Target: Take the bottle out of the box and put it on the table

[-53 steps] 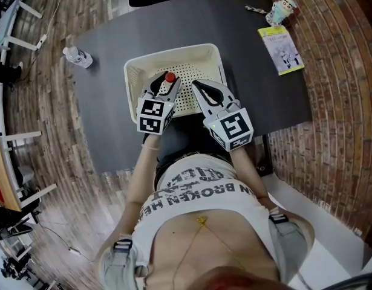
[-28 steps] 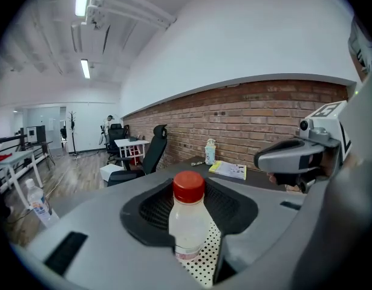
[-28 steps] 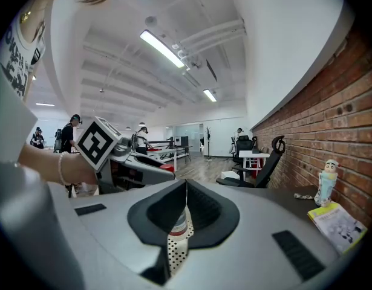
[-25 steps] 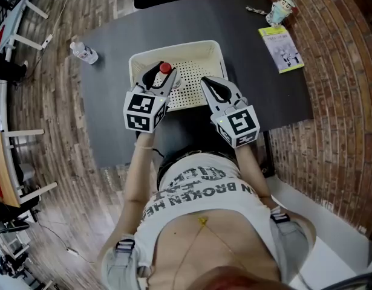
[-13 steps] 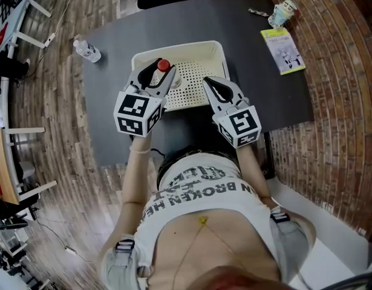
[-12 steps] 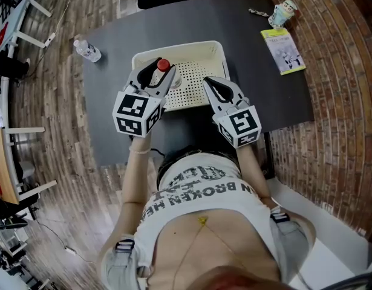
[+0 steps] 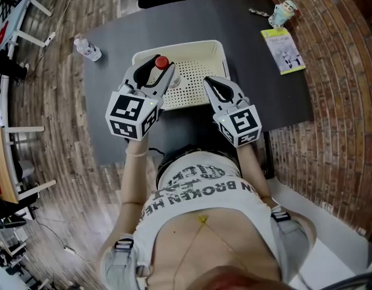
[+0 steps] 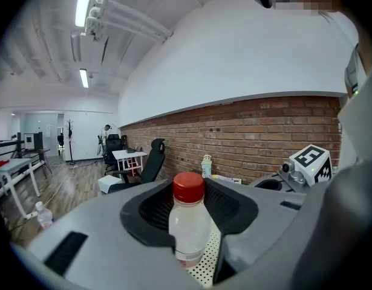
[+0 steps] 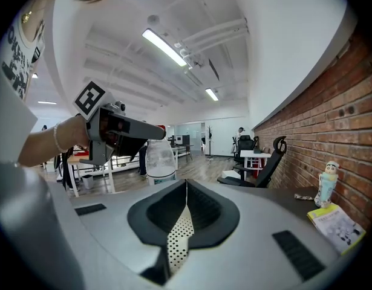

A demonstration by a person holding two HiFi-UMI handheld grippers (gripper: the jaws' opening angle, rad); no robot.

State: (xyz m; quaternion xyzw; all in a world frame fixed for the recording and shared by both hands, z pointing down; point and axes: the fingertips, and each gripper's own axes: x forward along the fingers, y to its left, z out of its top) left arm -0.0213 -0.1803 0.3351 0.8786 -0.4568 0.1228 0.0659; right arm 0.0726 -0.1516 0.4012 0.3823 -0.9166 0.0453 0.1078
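The left gripper's [image 7: 152, 76] jaws stand wide but pinch the bottle [image 8: 189, 222] by its clear body, the red cap standing up above the pads. The bottle hangs upright, its long axis vertical, over the near left part of the box [image 7: 179, 44], whose dotted floor shows below its base in the left gripper view. From the right gripper view it looks lifted well off that floor, and probably above the rim, though no view shows that gap squarely. To the right, the right gripper [image 7: 213, 86] has its jaws pressed together on nothing and hovers over the near right edge of the box, well apart from the bottle. The left hand alone has the load, so the set-down seems to fall to it. Bare table [image 7: 107, 71] lies just left of the box, on the carrying hand's own side, and more lies right of it, past the right gripper. A sideways carry to the left, with the bottle kept upright, looks like the shorter way.
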